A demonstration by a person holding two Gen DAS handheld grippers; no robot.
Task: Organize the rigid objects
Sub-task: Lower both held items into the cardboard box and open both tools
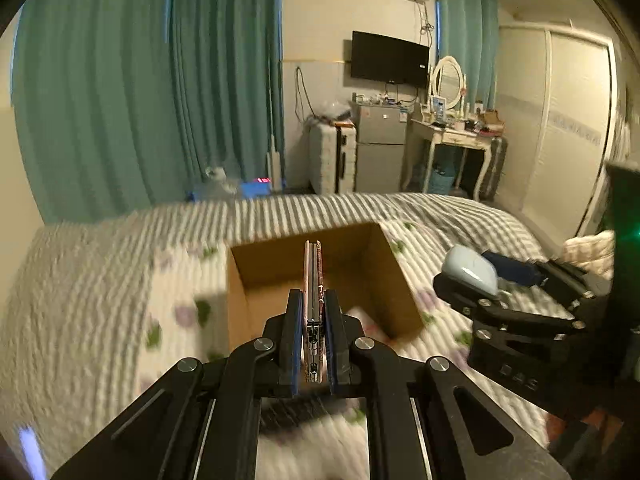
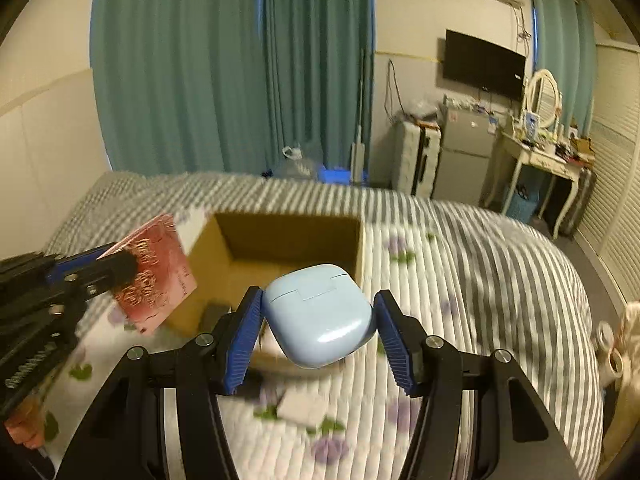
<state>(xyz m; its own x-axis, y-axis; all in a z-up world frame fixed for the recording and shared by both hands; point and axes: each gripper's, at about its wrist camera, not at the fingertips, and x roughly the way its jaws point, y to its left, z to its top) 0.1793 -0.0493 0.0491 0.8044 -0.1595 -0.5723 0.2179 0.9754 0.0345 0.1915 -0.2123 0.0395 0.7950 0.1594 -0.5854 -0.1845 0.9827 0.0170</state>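
Left gripper (image 1: 312, 330) clenched on a thin red card (image 2: 154, 272), seen edge-on from the left wrist, flat face with gold scribble pattern in the right view. It hangs over the near-left edge of the open brown box (image 1: 276, 264). Right gripper (image 2: 318, 330) grasps a pale blue rounded earbud case (image 2: 320, 314), glossy, lid seam visible, held just in front of the box's near wall. Box sits on a quilted floral bedspread (image 2: 460, 280); a white flat item (image 2: 302, 406) lies on it nearer than the box.
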